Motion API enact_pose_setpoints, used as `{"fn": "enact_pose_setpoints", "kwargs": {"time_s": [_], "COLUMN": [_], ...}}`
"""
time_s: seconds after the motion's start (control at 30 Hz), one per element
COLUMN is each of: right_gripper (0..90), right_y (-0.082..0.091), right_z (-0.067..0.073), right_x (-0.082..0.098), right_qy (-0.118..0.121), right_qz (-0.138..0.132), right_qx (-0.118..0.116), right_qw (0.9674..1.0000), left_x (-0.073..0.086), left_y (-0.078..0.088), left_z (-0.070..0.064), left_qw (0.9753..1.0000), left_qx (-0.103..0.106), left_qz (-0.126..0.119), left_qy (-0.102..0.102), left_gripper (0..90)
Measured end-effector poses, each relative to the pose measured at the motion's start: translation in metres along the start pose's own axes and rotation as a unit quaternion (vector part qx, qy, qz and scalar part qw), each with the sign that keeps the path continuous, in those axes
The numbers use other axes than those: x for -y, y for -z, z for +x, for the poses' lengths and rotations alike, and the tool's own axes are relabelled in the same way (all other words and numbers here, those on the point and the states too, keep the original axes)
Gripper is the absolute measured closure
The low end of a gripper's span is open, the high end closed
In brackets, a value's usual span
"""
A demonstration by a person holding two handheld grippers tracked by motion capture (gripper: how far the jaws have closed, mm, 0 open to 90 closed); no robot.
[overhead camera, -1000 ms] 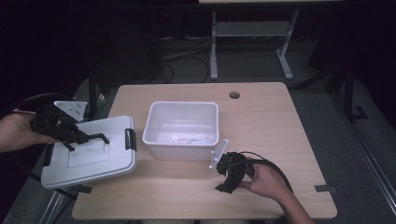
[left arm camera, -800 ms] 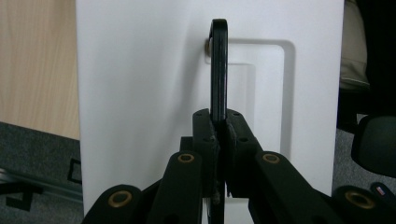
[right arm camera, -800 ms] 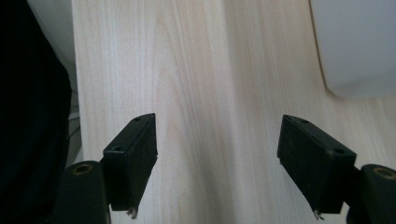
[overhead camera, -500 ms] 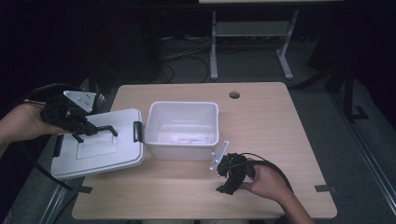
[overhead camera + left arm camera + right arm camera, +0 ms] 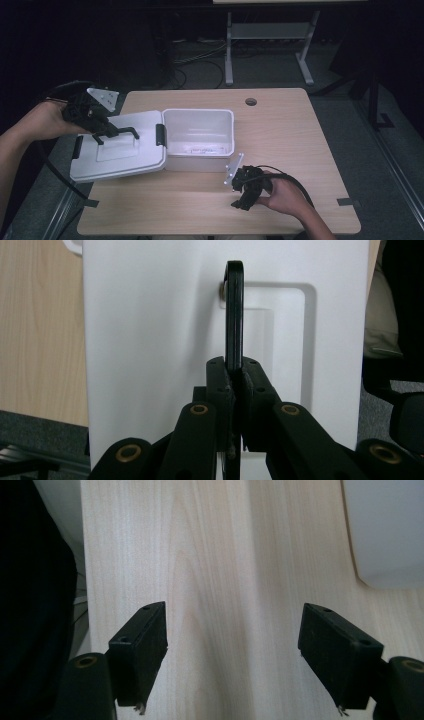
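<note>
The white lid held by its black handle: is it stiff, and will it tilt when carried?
The white lid looks like rigid moulded plastic, so probably stiff and light. The left gripper pinches only the thin black handle, so the lid may swing or tilt. It overhangs the table edge.

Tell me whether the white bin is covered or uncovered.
Uncovered. The white bin stands open-topped; its lid hangs beside it, tilted, held by its black handle in the left hand-held gripper.

No text, label, brand, number or sign can be read anywhere.
</note>
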State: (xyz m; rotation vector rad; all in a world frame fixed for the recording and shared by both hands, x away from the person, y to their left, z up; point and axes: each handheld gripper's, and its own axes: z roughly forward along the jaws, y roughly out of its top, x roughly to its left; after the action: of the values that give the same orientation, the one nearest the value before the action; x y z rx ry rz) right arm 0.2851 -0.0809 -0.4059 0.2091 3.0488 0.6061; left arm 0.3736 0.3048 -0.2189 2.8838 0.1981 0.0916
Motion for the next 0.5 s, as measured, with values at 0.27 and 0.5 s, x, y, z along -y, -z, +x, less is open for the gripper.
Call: {"fn": "enact_pose_setpoints", "kwargs": {"time_s": [0.27, 0.5], "right_gripper": [26.9, 26.8], "right_y": [0.001, 0.001], "right_z": [0.000, -0.001], "right_x": [0.001, 0.001], "right_qy": [0.001, 0.001], "right_qz": [-0.004, -0.004], "right_qx": [0.000, -0.003], "right_qw": [1.0000, 1.0000], "left_x": [-0.019, -0.036], "left_y": [-0.008, -0.019], "left_z": [0.010, 0.020], "left_qw": [0.9999, 0.9996], "left_qx": [0.008, 0.016], "left_qz": [-0.004, -0.004], "left_qy": [-0.012, -0.024], "left_gripper": [84.6, 84.6]}}
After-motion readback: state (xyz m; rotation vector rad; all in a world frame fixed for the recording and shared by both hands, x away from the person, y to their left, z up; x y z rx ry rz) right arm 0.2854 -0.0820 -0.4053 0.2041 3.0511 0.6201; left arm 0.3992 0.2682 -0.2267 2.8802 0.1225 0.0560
